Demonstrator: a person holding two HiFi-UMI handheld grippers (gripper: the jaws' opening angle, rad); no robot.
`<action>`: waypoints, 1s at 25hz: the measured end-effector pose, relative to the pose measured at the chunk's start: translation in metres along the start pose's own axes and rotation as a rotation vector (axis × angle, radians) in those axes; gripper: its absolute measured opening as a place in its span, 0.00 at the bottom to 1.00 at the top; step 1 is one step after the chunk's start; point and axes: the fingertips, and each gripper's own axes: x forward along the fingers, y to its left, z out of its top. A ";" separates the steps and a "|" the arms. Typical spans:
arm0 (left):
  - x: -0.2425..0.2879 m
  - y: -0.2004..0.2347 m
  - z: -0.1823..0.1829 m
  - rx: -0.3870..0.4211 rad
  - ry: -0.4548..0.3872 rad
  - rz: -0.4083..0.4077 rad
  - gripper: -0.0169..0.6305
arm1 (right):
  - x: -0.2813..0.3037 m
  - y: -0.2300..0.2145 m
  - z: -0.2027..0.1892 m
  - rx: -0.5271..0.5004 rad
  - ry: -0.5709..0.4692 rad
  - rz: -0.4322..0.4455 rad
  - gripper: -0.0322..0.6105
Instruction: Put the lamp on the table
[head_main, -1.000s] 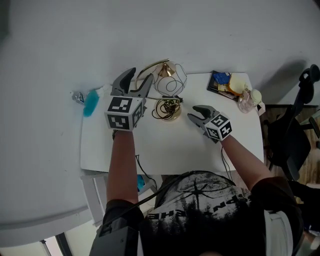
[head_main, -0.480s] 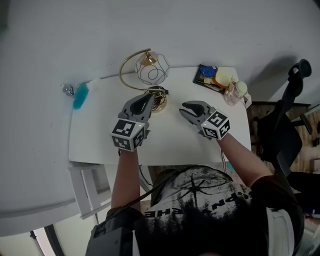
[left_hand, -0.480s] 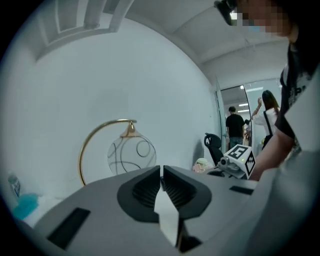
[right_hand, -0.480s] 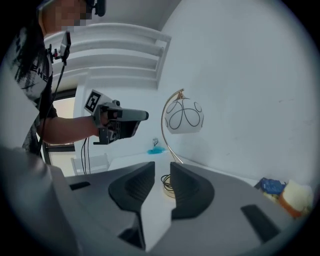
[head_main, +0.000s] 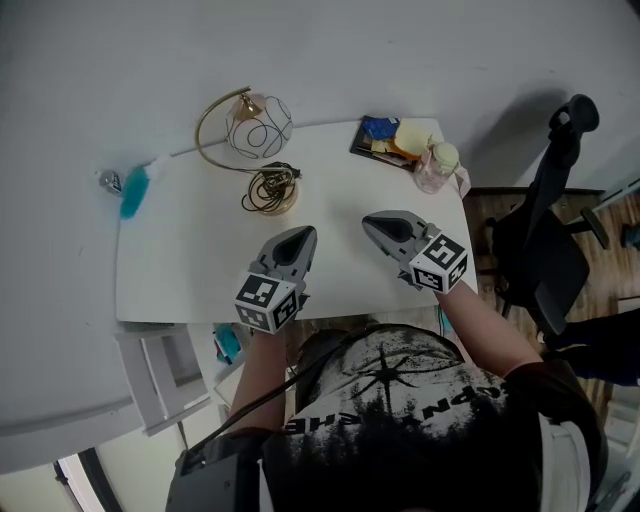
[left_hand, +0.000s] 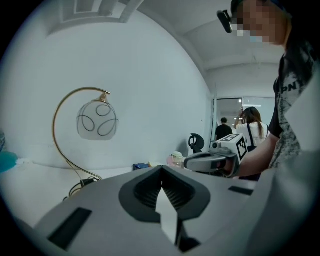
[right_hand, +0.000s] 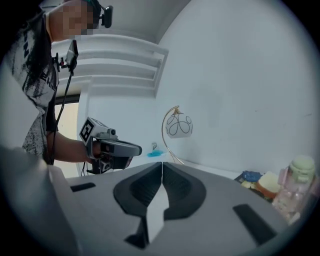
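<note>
The lamp (head_main: 255, 150) stands upright at the back of the white table (head_main: 180, 270): a curved brass stem, a round glass shade with wire loops, and its dark cord coiled on the base (head_main: 270, 190). It also shows in the left gripper view as the lamp (left_hand: 95, 122) and in the right gripper view as the lamp (right_hand: 176, 127). My left gripper (head_main: 300, 238) hovers over the table's front part, shut and empty. My right gripper (head_main: 372, 226) is level with it to the right, also shut with nothing in it. Neither touches the lamp.
A flat tray of small colourful items (head_main: 385, 138) and a pale bottle (head_main: 435, 168) sit at the table's back right corner. A blue duster (head_main: 133, 190) lies off the left edge. A black office chair (head_main: 540, 240) stands to the right.
Both grippers have drawn back from the lamp toward the table's front edge and closed their jaws. The lamp stays standing at the back.
</note>
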 end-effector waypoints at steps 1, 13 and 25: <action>0.004 -0.009 -0.005 0.002 0.007 -0.014 0.05 | -0.007 -0.001 -0.002 -0.009 0.004 -0.006 0.08; 0.030 -0.059 -0.034 -0.009 0.061 -0.082 0.05 | -0.064 -0.015 -0.013 -0.003 -0.007 -0.088 0.08; 0.040 -0.067 -0.031 0.037 0.077 -0.081 0.05 | -0.082 -0.029 -0.019 -0.034 0.032 -0.146 0.08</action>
